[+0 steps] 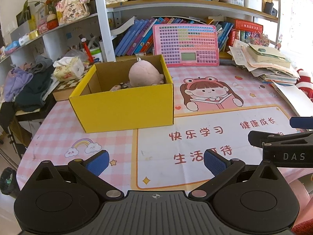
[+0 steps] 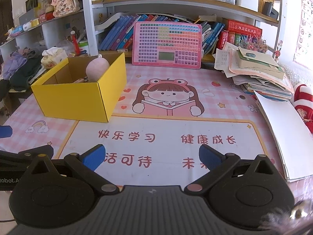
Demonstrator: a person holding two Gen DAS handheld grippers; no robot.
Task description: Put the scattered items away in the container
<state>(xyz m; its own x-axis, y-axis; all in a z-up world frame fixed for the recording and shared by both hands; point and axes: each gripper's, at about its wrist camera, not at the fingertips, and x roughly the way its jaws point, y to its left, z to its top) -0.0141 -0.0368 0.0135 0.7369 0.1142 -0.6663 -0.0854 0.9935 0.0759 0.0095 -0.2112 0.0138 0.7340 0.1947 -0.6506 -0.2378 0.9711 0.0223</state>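
Note:
A yellow cardboard box (image 1: 125,107) (image 2: 76,101) stands open on the pink desk mat (image 1: 195,137) (image 2: 166,129). Inside it lie a pink plush toy (image 1: 141,73) (image 2: 97,66) and a few small items (image 1: 120,86) (image 2: 81,80) that I cannot make out. My left gripper (image 1: 156,161) is open over the mat in front of the box, holding nothing. My right gripper (image 2: 152,155) is open too, over the mat's printed characters, right of the box. Part of the right gripper (image 1: 281,145) shows at the right edge of the left wrist view.
A pink keyboard-style learning board (image 1: 185,45) (image 2: 167,44) leans against the bookshelf behind the mat. A stack of books and papers (image 1: 268,62) (image 2: 260,72) fills the right side. A tissue box (image 1: 67,68) and clothes (image 1: 25,84) lie left of the box.

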